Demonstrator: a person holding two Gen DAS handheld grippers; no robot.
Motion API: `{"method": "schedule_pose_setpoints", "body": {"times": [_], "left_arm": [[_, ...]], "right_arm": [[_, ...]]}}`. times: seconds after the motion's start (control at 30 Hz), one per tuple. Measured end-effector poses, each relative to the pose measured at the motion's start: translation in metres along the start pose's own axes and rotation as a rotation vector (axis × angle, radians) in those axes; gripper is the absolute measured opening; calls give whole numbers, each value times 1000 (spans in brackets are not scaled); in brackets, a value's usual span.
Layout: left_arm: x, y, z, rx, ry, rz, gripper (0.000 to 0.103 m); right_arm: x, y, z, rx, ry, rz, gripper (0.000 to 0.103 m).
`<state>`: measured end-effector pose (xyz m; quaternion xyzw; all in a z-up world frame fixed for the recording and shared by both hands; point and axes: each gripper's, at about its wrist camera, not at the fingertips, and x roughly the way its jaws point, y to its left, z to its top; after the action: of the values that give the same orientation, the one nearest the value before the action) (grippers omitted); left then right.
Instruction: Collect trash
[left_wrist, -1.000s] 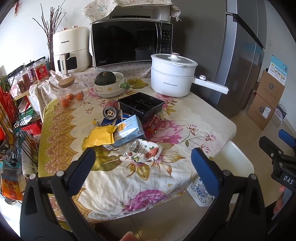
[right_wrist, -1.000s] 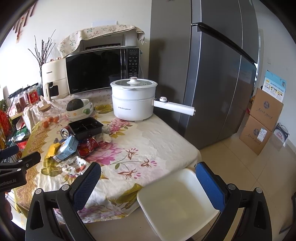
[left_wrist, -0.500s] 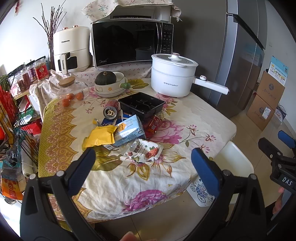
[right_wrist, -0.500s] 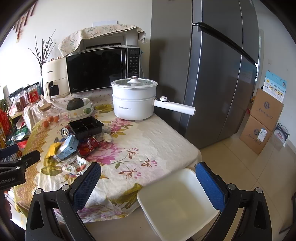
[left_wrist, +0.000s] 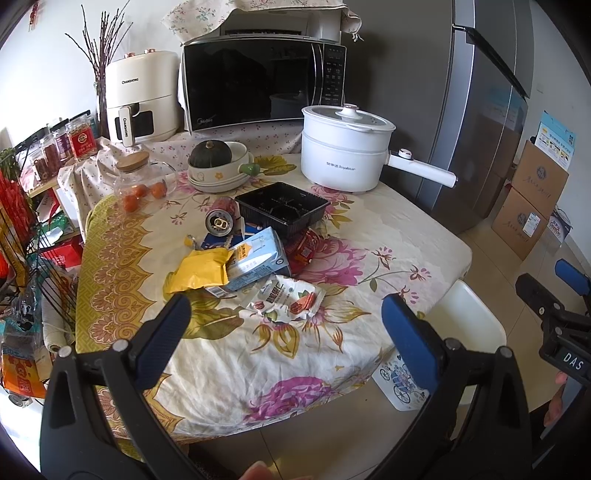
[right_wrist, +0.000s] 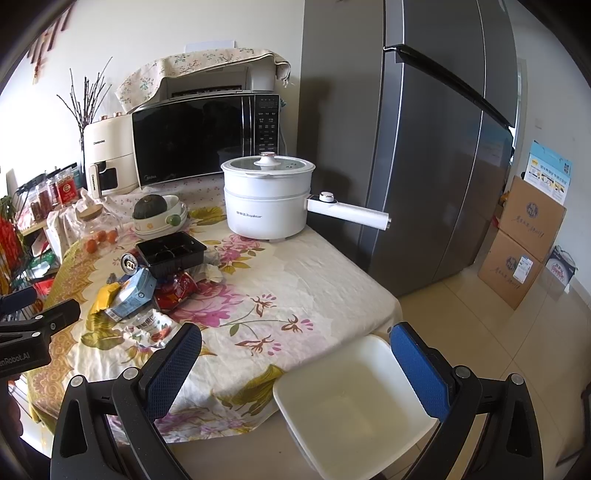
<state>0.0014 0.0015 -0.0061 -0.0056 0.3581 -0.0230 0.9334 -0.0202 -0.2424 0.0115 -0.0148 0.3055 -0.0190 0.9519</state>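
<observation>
Gaping wide, both grippers' fingers (left_wrist: 168, 325) (right_wrist: 173, 362) hold nothing.

Daylit kitchen: white wall (right_wrist: 207, 33) far, grey fridge (right_wrist: 436, 147) right, pale tiled floor (right_wrist: 498, 332), cardboard boxes (right_wrist: 524, 240) far right, wire rack (left_wrist: 22, 221) left.

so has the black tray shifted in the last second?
No. In the left wrist view the black tray sits in the same spot between the white pot and the can.
</observation>
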Motion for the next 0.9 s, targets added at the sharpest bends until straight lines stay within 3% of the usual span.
{"method": "schedule_pose_setpoints", "body": {"times": [0.9], "left_arm": [[5, 11, 3, -44, 34, -43, 102]], "right_arm": [[3, -7, 1, -2, -5, -17, 103]]}}
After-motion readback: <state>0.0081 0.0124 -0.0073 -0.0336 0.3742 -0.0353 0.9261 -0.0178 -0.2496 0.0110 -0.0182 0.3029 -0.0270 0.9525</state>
